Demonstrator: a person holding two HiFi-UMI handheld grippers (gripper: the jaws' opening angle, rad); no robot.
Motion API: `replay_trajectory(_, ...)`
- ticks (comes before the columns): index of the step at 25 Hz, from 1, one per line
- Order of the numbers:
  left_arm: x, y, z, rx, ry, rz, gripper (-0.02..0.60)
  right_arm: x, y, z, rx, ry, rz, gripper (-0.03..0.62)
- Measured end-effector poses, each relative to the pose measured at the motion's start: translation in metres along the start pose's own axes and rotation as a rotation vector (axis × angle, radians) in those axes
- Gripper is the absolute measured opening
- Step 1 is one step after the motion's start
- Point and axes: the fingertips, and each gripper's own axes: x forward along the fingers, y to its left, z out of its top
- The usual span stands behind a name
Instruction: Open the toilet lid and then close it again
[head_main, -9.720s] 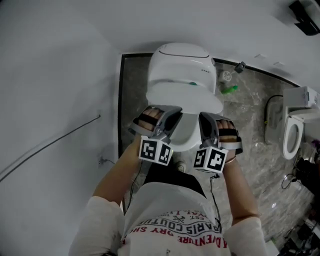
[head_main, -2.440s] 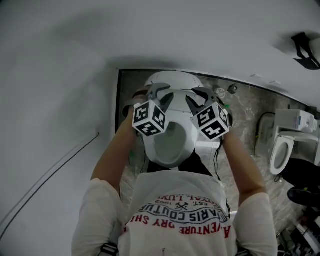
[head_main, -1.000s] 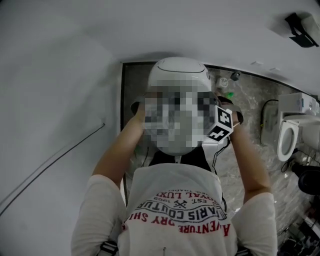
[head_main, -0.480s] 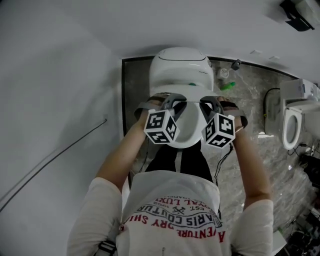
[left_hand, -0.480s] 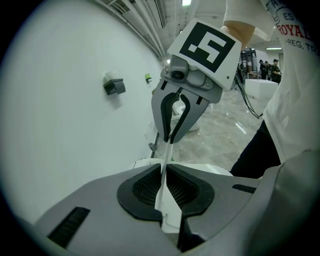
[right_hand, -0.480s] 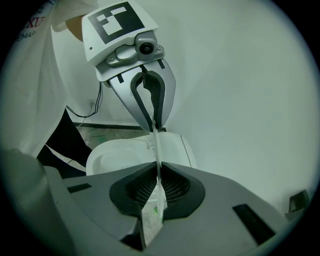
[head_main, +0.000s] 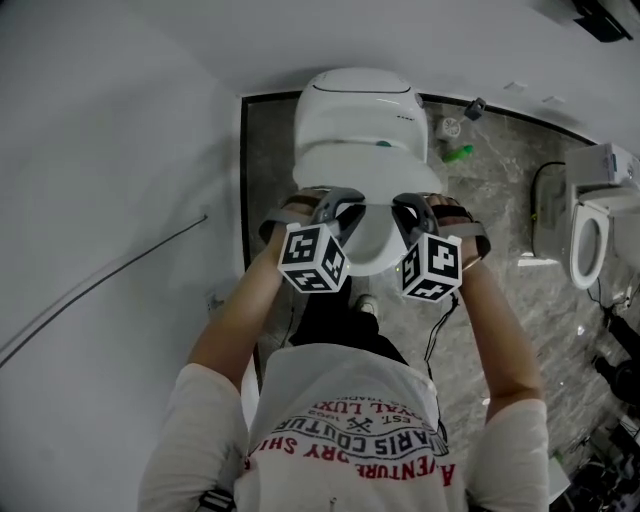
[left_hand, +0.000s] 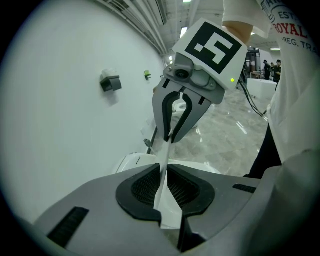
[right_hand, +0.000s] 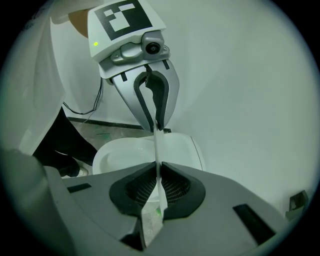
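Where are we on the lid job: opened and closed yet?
Opening looks done: the lid was raised a couple of seconds ago. In hand: left gripper and right gripper both clamp the lid's edge, held above the exposed bowl. Left: lower it fully and let go.

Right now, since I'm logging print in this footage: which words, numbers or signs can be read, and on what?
"PARIS COUTURE": shirt, upside down in the head view.
"ADVENTURE": same shirt.
"ROYAL", "REG. TRA" cut off: shirt, left gripper view.
Smaller shirt lines: too blurred to read.
Square code markers, no words: cubes on left tool and right tool.
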Motion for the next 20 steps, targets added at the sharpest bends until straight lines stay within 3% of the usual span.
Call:
replay_trajectory(13,0.009,-0.1,-0.029,-0.032,0.041,0.087,0.06,0.011,0.103,-0.013,-0.01,-0.016,-0.071,0.032)
replay_trajectory(20,0.017,-0.142,-0.047,-0.115,0.043,0.18,0.072,0.025,0.147,-0.019,-0.031,-0.033,-0.157,0.032)
